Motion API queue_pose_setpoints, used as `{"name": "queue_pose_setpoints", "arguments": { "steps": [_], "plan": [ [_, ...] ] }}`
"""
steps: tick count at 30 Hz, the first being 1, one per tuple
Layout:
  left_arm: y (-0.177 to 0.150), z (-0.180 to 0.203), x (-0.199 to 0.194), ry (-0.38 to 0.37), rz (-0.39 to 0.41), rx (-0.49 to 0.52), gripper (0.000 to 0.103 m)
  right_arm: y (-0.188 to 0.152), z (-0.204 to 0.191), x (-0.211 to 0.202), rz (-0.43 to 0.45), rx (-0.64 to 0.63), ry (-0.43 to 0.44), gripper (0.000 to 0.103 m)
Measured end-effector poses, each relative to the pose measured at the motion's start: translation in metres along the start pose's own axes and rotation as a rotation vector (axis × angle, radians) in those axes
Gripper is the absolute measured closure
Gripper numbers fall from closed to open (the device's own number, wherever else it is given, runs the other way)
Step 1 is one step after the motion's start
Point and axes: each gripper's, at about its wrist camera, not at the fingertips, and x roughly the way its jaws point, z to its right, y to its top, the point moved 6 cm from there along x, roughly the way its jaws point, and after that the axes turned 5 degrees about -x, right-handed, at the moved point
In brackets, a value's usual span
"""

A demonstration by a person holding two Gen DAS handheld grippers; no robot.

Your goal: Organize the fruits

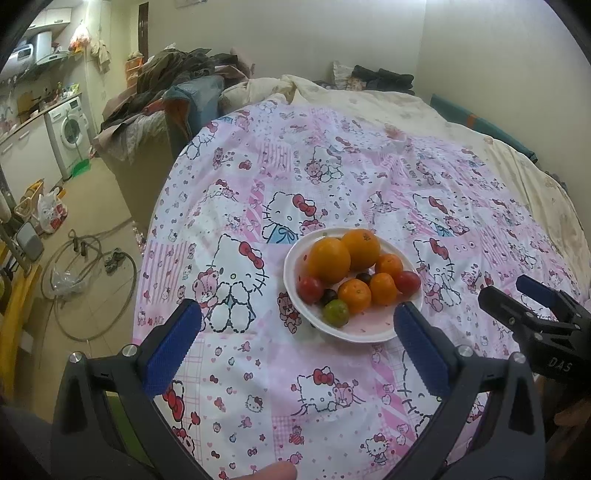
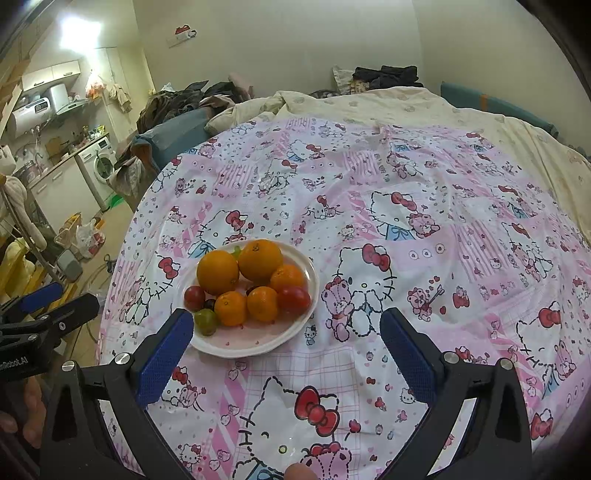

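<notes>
Both views are lit by warm, yellowish indoor light, moderately bright. In the right wrist view a ceiling lamp (image 2: 79, 33) at 10 o'clock blows out into white glare. The sheet (image 1: 332, 177) is evenly lit, with only soft, faint shadows under the plate (image 1: 369, 334) toward 6 o'clock. The oranges (image 2: 218, 271) show dull highlights on top. Strong fisheye bending curves the walls and the bed edge, and black vignette fills the corners. The centre is fairly sharp; the kitchen at 9 o'clock and the rim areas are soft and smeared, with slight compression grain throughout
</notes>
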Motion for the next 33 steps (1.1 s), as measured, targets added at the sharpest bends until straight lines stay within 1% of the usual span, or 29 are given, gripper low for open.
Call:
{"name": "queue_pose_setpoints", "arguments": {
  "steps": [13,33],
  "plan": [
    [-0.0003,-0.0004,0.0005,0.0,-0.001,0.003,0.0,0.0011,-0.0014,-0.0002,0.003,-0.006,-0.001,0.0],
    [-0.0084,-0.0009,0.0063,0.009,-0.03,-0.009,0.0,0.0014,-0.0024,-0.0009,0.008,-0.005,0.002,0.0]
  ]
}}
